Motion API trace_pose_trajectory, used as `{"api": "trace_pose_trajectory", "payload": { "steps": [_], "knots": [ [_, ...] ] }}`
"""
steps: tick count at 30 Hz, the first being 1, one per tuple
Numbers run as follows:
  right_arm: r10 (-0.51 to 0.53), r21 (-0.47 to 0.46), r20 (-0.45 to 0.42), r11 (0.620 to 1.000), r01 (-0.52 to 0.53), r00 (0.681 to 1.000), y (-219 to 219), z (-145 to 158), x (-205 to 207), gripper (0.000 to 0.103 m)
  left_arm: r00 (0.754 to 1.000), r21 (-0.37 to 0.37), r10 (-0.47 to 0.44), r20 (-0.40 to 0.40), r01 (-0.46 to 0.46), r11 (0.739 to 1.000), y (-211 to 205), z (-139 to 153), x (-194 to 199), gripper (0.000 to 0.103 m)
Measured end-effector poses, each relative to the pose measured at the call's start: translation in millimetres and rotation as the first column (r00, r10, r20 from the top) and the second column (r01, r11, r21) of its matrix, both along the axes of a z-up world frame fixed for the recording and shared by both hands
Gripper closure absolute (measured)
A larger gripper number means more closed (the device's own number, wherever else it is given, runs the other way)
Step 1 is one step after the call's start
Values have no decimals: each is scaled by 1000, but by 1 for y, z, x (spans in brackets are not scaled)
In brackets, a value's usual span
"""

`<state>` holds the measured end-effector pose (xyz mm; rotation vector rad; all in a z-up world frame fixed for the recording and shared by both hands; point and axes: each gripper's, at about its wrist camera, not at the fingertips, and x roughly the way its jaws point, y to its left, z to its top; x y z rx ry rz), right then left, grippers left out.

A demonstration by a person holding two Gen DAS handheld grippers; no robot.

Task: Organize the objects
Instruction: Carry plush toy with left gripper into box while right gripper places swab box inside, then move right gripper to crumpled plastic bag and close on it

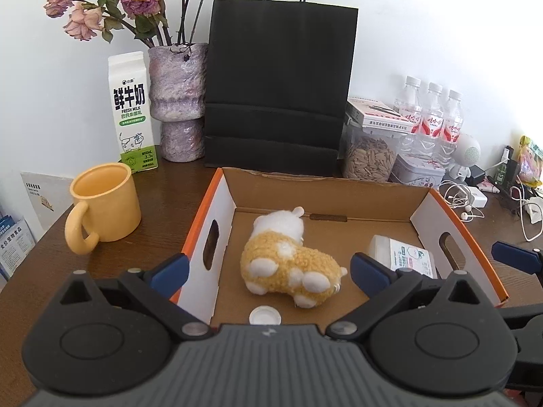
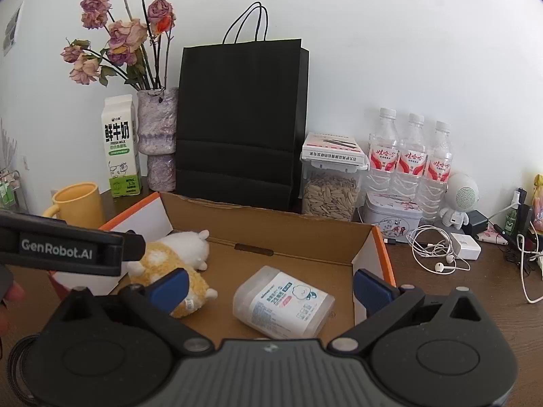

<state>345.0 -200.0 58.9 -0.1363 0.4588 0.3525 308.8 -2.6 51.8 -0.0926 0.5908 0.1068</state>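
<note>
Orange-edged open cardboard box (image 1: pixel 339 200) on the dark wooden worktop (image 1: pixel 163 183) holds the yellow-and-white plush toy (image 1: pixel 288 261) and clear plastic wipes tub (image 2: pixel 283 302). Your left gripper (image 1: pixel 268 268) and right gripper (image 2: pixel 271 283) hover, fingers spread, empty. Descending carelessly, you could snag the box wall and shove it.

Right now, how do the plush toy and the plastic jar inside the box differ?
The plush toy is fuzzy, yellow and white; the jar is smooth, translucent plastic with a printed label. The toy lies toward the box's left side, the jar toward its right. The toy is lumpy with stubby feet; the jar is a rounded block. Both lie on their sides on the floor of the box, held by neither gripper.
</note>
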Motion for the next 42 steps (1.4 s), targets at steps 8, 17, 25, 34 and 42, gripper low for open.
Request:
{"api": "trace_pose_trajectory", "payload": {
  "steps": [8, 17, 25, 34, 42],
  "knots": [
    [-14, 12, -11, 1000, 14, 1000, -21, 3, -55, 0, 999, 10, 17, -34, -16, 1000, -2, -3, -59, 0],
    [-22, 23, -9, 999, 23, 1000, -51, 5, -116, 0, 998, 30, 40, -39, -39, 999, -5, -1, -119, 0],
    [-38, 26, -10, 999, 38, 999, -77, 0, -160, 0, 994, 50, 75, -74, -71, 996, -2, -15, -156, 0],
    [-79, 13, -31, 997, 79, 996, -107, -15, -192, 0, 988, 63, 84, -133, -76, 995, -3, -38, -181, 0],
    [-127, 11, -44, 992, 128, 991, -131, -25, -191, 0, 983, 69, 88, -161, -77, 995, -4, -48, -177, 0]
  ]
}}
